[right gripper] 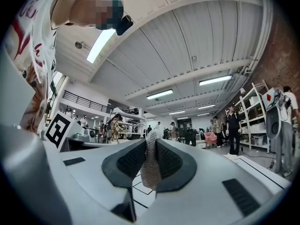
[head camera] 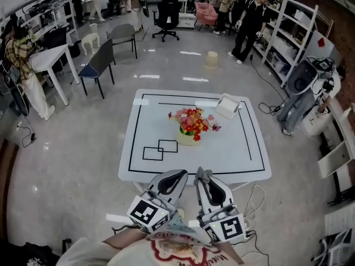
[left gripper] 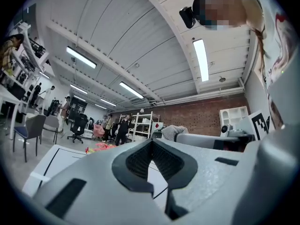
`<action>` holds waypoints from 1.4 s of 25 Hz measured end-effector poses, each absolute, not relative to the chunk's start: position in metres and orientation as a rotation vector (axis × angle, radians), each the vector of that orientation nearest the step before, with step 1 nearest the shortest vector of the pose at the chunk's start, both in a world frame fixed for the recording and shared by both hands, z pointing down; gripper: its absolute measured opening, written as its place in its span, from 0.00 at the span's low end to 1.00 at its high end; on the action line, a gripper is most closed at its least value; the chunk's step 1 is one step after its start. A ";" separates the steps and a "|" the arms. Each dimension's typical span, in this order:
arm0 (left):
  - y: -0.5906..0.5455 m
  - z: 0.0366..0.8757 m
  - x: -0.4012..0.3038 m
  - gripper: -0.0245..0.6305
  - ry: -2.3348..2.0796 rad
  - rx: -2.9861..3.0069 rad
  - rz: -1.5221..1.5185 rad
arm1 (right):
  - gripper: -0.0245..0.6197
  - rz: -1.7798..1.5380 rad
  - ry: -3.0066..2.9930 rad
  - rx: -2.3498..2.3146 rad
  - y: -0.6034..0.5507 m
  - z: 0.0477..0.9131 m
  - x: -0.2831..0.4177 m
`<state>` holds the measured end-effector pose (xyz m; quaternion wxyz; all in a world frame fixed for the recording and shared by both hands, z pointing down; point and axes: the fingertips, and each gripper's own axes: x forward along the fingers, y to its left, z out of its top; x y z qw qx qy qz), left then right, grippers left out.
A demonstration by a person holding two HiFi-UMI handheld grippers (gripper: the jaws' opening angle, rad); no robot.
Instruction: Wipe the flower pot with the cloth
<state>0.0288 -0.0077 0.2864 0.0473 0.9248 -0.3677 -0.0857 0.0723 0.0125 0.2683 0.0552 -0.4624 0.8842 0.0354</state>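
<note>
Grey knit cloth [right gripper: 151, 167] is pinched in my right gripper [head camera: 202, 176]. The jaws are clamped on it, and a strip hangs down between the dark pads in the right gripper view. My left gripper [head camera: 177, 176] has its jaws together with nothing between them; the left gripper view shows only the pads meeting. Both grippers sit side by side at the near edge of the white table [head camera: 249, 159], tips pointing across it and close to each other. The flower pot [head camera: 189, 136] stands around the middle of the table, a pale pot with red, pink and yellow flowers [head camera: 192, 119] on top. It is well apart from both grippers and neither touches it. A white box [head camera: 227, 106] lies tilted at the far right, just beside the black outline drawn round the tabletop. Two small overlapping black squares [head camera: 160, 149] are drawn on the near left, between the pot and my left gripper. Chairs, shelves and several people stand on the floor beyond, too far off to make out in detail.
</note>
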 end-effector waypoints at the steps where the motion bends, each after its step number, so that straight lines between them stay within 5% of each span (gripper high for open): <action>1: -0.020 0.287 0.032 0.04 -1.130 2.815 -0.258 | 0.12 0.109 2.690 -1.393 0.000 0.267 0.075; 35: -0.165 0.284 0.073 0.04 -1.252 2.793 -0.299 | 0.12 0.093 2.769 -1.224 -0.143 0.278 0.114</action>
